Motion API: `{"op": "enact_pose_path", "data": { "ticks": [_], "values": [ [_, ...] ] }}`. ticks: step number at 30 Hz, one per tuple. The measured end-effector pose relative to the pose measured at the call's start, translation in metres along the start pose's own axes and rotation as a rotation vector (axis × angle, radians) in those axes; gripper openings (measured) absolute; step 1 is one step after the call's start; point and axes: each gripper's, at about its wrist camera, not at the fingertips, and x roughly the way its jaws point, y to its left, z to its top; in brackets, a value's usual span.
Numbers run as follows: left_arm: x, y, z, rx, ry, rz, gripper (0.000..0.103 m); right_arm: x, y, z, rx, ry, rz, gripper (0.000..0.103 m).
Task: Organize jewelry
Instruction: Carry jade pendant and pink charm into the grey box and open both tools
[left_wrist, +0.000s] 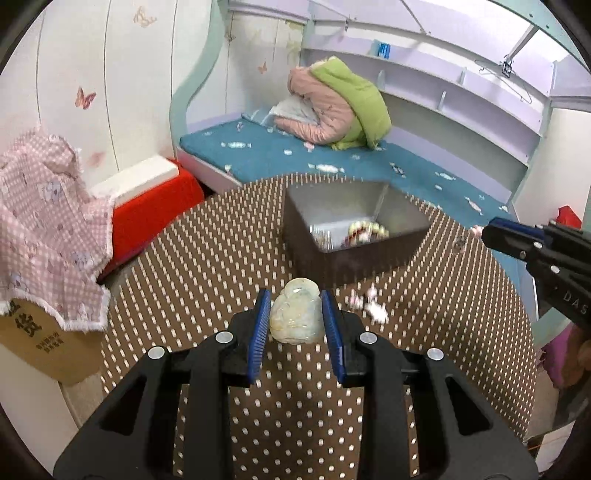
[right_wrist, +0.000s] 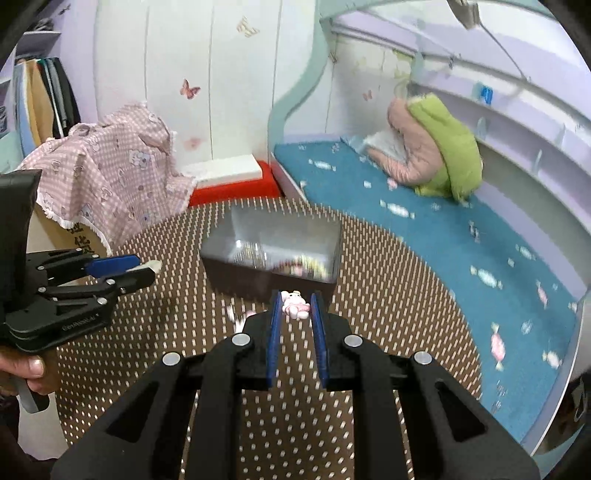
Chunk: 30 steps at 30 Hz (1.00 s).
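My left gripper (left_wrist: 295, 308) is shut on a pale jade pendant (left_wrist: 295, 315) and holds it above the round brown dotted table (left_wrist: 184, 314). A dark square box (left_wrist: 354, 236) stands ahead of it with beaded bracelets (left_wrist: 365, 230) inside. My right gripper (right_wrist: 294, 306) is shut on a small pink charm (right_wrist: 294, 303) just in front of the box (right_wrist: 273, 254). The left gripper also shows at the left of the right wrist view (right_wrist: 122, 271), with the pendant between its pads. The right gripper shows at the right edge of the left wrist view (left_wrist: 495, 232).
Small pale and pink trinkets (left_wrist: 369, 304) lie on the table right of the pendant. A tiny piece (left_wrist: 460, 243) lies near the table's right rim. Behind are a blue bed (left_wrist: 332, 162) with jackets, a red box (left_wrist: 155, 206) and a pink cloth (left_wrist: 48, 229).
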Motion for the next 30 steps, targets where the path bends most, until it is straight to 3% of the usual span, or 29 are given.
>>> {"op": "enact_pose_path", "data": {
  "ticks": [10, 19, 27, 28, 29, 30],
  "values": [
    [-0.016, -0.013, 0.084, 0.012, -0.127, -0.008, 0.029, 0.008, -0.012, 0.057, -0.036, -0.073, 0.002, 0.014],
    [0.024, -0.028, 0.134, -0.006, -0.065, -0.083, 0.029, 0.040, -0.023, 0.075, 0.018, -0.025, 0.055, 0.015],
    [0.056, -0.027, 0.143, -0.018, -0.006, -0.085, 0.030, 0.062, -0.030, 0.077, 0.049, 0.026, 0.071, 0.015],
    [0.057, -0.026, 0.144, -0.024, -0.001, -0.082, 0.032, 0.062, -0.031, 0.077, 0.056, 0.026, 0.070, 0.015],
    [0.058, -0.025, 0.141, -0.027, 0.000, -0.080, 0.047, 0.063, -0.032, 0.077, 0.062, 0.024, 0.066, 0.015],
    [0.056, -0.023, 0.141, -0.036, -0.011, -0.069, 0.070, 0.063, -0.033, 0.076, 0.068, 0.023, 0.067, 0.015]
  ]
}}
